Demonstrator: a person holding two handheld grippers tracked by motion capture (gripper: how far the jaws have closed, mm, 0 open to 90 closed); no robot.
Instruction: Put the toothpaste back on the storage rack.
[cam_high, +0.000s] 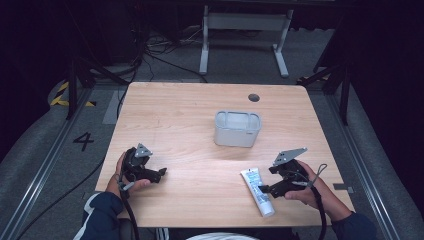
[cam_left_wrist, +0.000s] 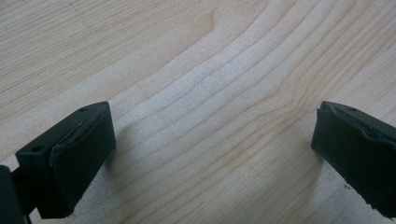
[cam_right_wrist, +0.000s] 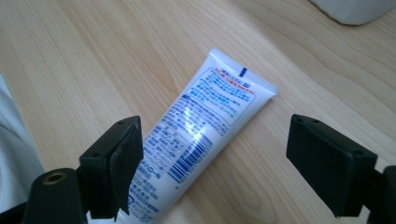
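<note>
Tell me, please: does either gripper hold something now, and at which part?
Nothing is held. The right gripper is open above the white tube, its pads not touching it. The left gripper is open over bare table.

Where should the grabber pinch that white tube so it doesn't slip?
Probably across the middle of the tube, coming down from above. It lies flat on the table, so only its two long edges are free, and the right gripper already stands open over them.

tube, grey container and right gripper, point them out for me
tube (cam_right_wrist: 196, 123), right gripper view, printed middle of its body
grey container (cam_high: 237, 134), high view, its front wall
right gripper (cam_high: 264, 189), high view, between its fingertips
</note>
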